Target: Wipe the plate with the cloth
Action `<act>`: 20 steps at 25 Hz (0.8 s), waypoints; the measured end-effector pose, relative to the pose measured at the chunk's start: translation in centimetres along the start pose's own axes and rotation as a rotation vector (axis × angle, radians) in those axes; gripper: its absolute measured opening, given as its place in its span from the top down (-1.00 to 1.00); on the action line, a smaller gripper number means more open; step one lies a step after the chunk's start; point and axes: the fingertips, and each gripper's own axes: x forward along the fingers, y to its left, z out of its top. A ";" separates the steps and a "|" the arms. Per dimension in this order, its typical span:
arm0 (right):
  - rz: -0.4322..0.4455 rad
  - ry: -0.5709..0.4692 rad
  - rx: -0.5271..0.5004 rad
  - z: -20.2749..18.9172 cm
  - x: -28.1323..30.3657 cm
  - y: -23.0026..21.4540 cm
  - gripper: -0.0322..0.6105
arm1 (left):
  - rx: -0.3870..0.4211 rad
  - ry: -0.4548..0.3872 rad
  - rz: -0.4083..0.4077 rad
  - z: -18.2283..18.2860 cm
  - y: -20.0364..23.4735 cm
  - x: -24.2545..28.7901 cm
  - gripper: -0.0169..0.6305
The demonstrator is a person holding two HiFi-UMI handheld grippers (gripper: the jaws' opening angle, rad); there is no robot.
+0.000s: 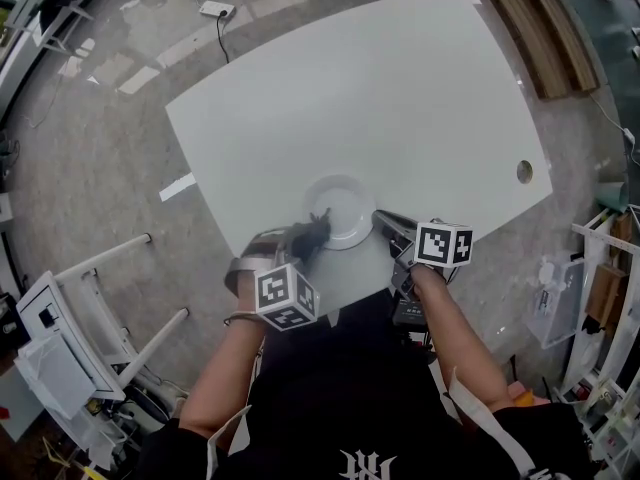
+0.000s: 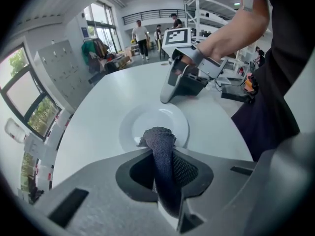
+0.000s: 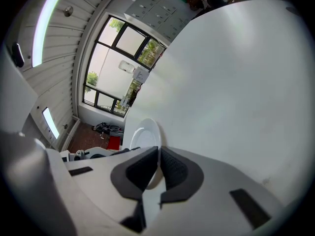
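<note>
**Left side.** A white tube frame (image 1: 120,258) stands on the floor, clear of the worktop (image 1: 400,98). The worktop is white.

**Left hand-held gripper** (image 2: 165,154). The jaws are closed on a dark grey knitted cloth (image 2: 160,146). The cloth is pinched between the pads and a bunched end sticks out past the fingertips. In the head view this end lies over the left rim of the plate. In the left gripper view it overlaps the plate's near rim. Contact with the plate surface cannot be confirmed.

**Plate** (image 1: 345,208). It is a round white plate with a shallow well. It sits flat on the worktop close to the near edge, directly in front of the person and between the two grippers.

**Right hand-held gripper** (image 3: 158,168). The jaws are nearly together, with the thin rim of the plate (image 3: 142,134) passing between the dark pads, so it is clamped on the rim. The head view places its tip at the plate's right edge. The left gripper view shows the same gripper angled down onto the far side of the plate.

**Right side.** A small round hole (image 1: 525,172) sits near the worktop's right edge, well apart from the plate.
</note>
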 end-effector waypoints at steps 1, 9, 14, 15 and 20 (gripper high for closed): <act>-0.001 -0.002 0.000 0.0 0.0 0.0 0.85 | -0.002 -0.005 -0.009 0.4 -0.5 0.1 0.79; -0.005 -0.007 -0.010 -0.1 0.1 0.4 0.85 | 0.042 -0.051 -0.071 4.8 -2.5 2.0 0.79; -0.005 -0.003 -0.006 -0.1 0.0 0.2 0.85 | 0.056 -0.059 -0.083 7.3 -1.6 3.4 0.79; -0.004 -0.002 -0.006 -0.1 0.0 0.1 0.85 | 0.056 -0.053 -0.080 7.6 -1.2 3.7 0.79; -0.005 0.010 -0.016 -0.4 -0.1 0.1 0.85 | 0.026 -0.020 -0.039 7.6 2.0 4.4 0.79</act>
